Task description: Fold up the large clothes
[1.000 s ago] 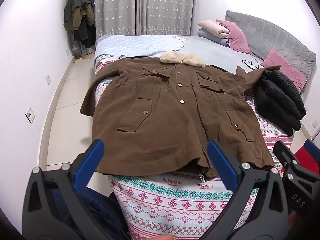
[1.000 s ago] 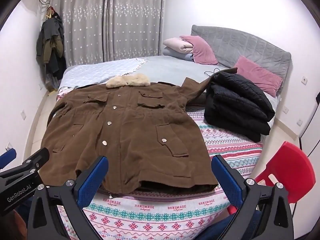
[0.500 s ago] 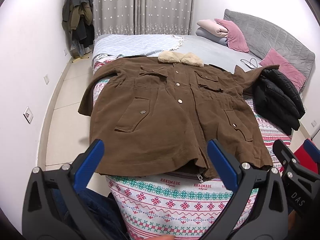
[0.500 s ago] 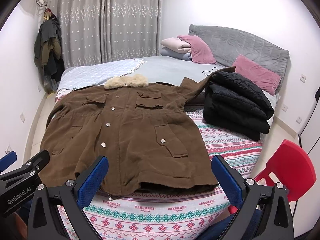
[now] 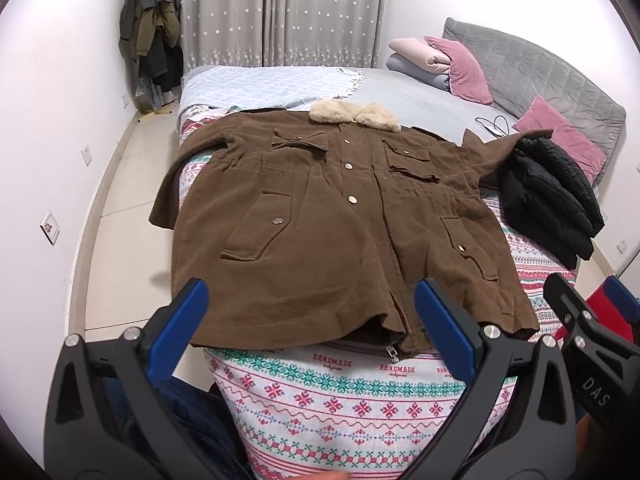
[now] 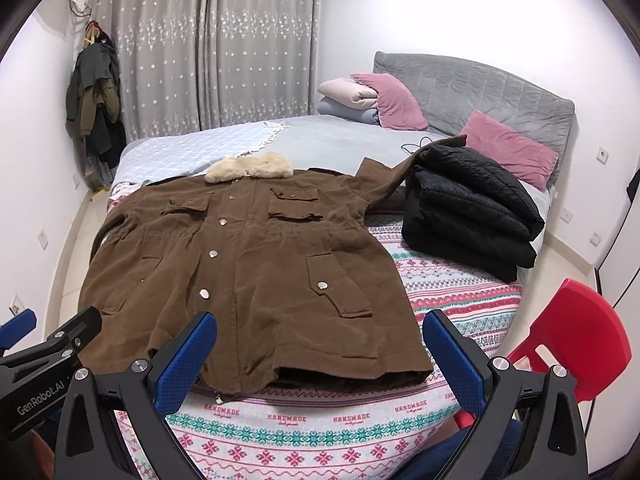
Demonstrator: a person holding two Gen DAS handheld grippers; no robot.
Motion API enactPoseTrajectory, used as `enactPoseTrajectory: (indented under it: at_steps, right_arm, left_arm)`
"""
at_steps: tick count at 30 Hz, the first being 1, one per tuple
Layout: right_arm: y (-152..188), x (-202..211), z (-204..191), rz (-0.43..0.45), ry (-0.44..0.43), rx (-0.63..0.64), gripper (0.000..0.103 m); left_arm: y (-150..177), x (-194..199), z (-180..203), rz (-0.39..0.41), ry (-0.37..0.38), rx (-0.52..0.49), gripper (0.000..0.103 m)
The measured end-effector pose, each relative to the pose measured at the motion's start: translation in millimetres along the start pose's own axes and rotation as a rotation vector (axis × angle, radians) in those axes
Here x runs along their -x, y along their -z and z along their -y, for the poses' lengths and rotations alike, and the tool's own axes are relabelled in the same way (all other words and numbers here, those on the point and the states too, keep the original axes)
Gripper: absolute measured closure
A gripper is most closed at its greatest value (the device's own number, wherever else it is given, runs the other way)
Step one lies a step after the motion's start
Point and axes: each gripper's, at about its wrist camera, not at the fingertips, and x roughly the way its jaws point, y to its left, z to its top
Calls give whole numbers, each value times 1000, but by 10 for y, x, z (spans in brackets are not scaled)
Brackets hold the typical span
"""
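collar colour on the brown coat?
Cream, fluffy collar on the brown coat; clearest in the right wrist view.

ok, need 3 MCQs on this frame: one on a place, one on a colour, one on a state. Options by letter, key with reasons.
1. Where does the black jacket lie?
A. right of the brown coat on the bed
B. on the red chair
C. on the floor

2. What colour is the coat's fur collar?
A. black
B. cream
C. red

3. How do the left tool and right tool stand?
A. both shut on the hem
B. one holds a sleeve
C. both open, holding nothing

Key: 1 A, it sits folded on the patterned blanket beside the coat. 2 B, pale fleece at the neck. 3 C, blue fingers wide apart, coat lying flat.
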Motion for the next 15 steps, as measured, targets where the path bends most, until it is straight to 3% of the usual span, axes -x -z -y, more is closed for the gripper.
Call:
enactPoseTrajectory:
  at_steps: [3,5,15]
  right_arm:
    - [6,-8,4,3,0,-2,0]
    - [3,-9,0,-5,1,-1,0]
    - [25,42,36,111,-5,-22,0]
  left_arm:
    - [6,17,-2,4,-2,0,1]
    - [15,44,-26,60,41,53,1]
    - [31,30,-17,3,10,8,1]
